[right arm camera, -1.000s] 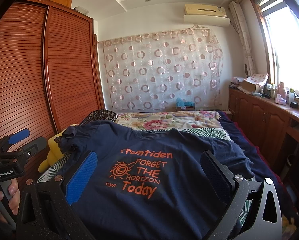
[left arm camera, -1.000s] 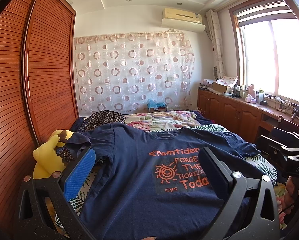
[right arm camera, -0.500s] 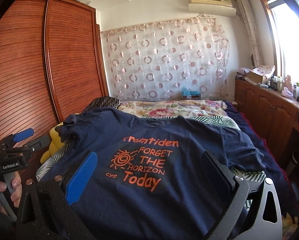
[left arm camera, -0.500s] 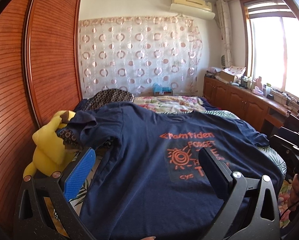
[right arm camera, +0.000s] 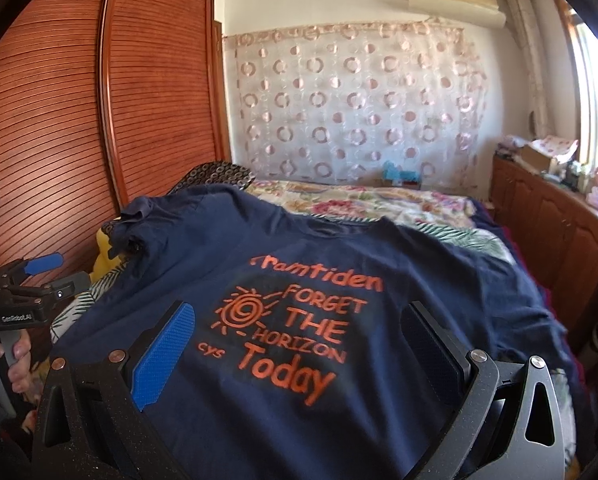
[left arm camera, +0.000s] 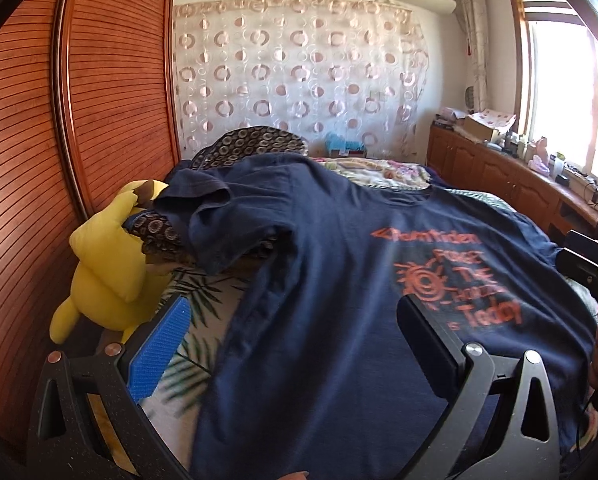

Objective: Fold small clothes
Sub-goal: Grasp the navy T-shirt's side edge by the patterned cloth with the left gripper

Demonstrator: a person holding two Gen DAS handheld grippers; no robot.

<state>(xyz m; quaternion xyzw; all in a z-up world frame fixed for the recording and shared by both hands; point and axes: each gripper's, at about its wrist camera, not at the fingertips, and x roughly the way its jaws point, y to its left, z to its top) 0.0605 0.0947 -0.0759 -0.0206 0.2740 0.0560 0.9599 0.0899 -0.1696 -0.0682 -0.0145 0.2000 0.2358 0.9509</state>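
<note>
Compared with one second ago, both cameras have come lower and turned a little left, so the yellow plush toy now shows much larger in the left wrist view. A navy T-shirt lies spread on the bed, print side up, its left sleeve bunched near the toy. Left gripper and right gripper both have their jaws spread wide over the shirt, grasping nothing.
</note>
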